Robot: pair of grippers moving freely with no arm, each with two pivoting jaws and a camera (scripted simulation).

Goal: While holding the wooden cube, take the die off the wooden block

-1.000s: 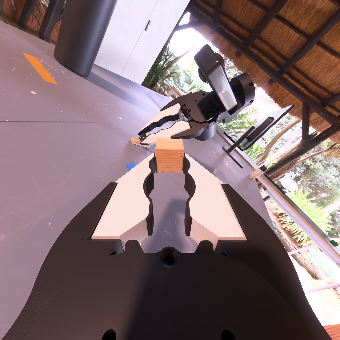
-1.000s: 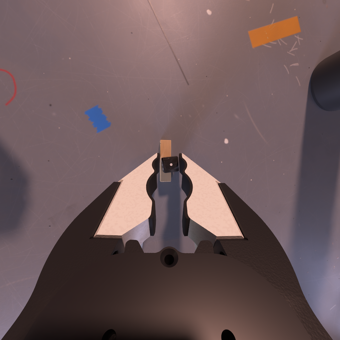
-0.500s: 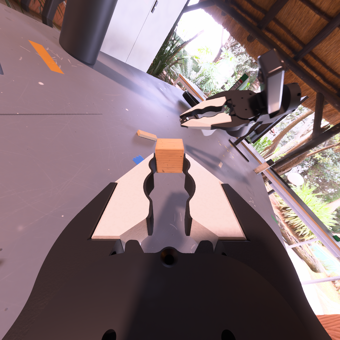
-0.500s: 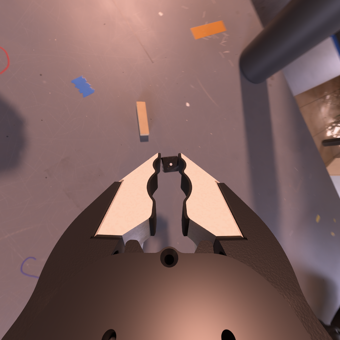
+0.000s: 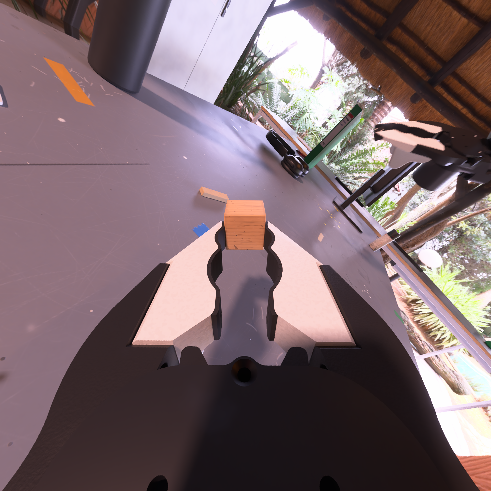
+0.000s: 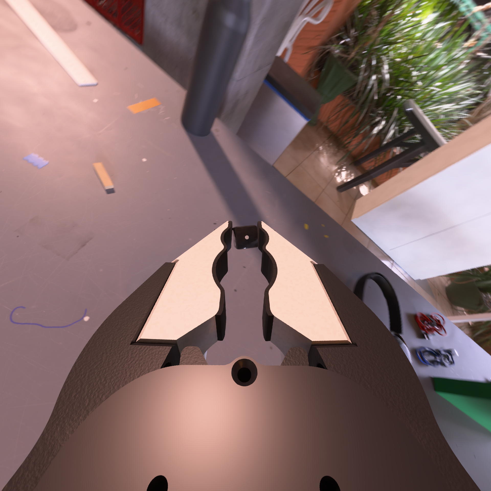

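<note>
Between your left gripper's point(image 5: 244, 235) tips sits the wooden cube point(image 5: 244, 224), clamped above the table point(image 5: 79, 212). Your right gripper point(image 6: 245, 235) pinches the die point(image 6: 245, 237), well apart from the wooden block point(image 6: 103, 177) far left.

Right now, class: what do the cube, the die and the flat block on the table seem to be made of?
Wooden cube in the left claw: orange-brown wood, visible grain lines, matte.
Die in the right claw: black, smooth, slightly glossy, probably plastic; one white pip shows.
Wooden block lying on the table: pale, plain wood, grain too faint to confirm.
</note>
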